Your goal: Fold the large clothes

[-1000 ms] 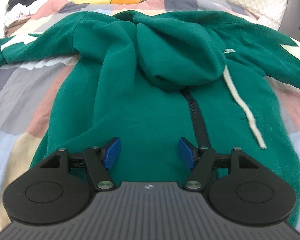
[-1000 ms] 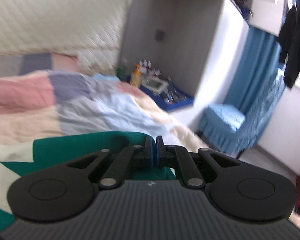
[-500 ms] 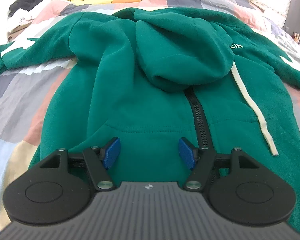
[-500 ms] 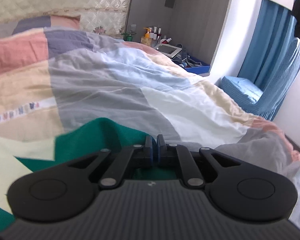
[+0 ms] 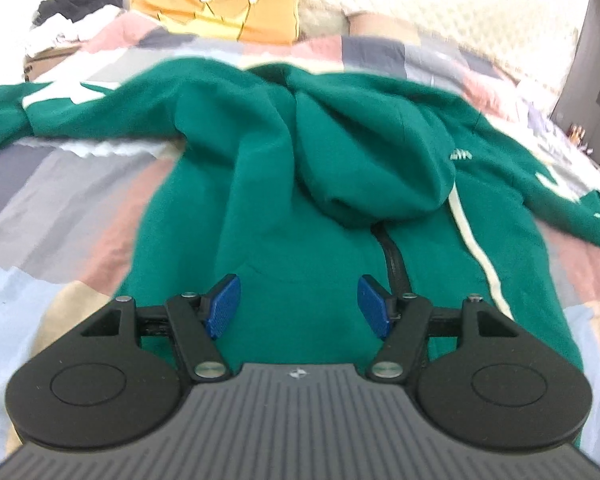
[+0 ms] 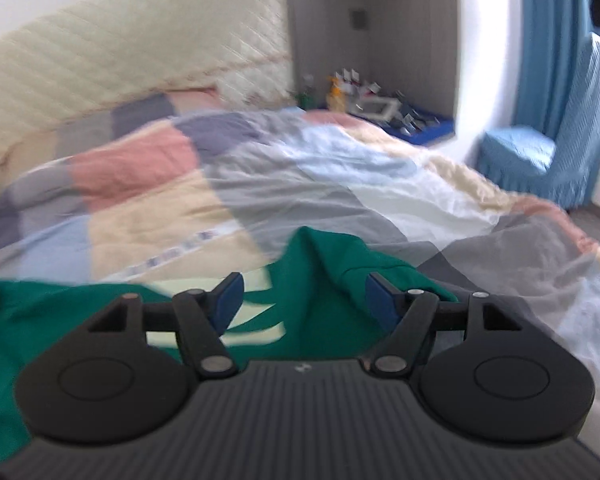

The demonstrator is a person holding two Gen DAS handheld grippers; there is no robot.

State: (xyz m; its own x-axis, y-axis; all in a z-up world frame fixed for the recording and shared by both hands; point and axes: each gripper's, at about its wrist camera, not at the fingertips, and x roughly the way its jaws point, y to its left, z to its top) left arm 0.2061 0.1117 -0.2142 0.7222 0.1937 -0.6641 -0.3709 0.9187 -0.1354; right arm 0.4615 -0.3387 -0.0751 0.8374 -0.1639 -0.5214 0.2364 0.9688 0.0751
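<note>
Both grippers gape, right gripper [image 6: 302,300] just opened over green hoodie [image 5: 320,168]; its chest logo is unreadable.

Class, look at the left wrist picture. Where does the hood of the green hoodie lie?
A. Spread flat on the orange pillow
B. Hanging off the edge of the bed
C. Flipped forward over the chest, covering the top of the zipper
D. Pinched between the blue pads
C: the hood rests folded down on the hoodie's front, and the zipper emerges from under its edge.
</note>
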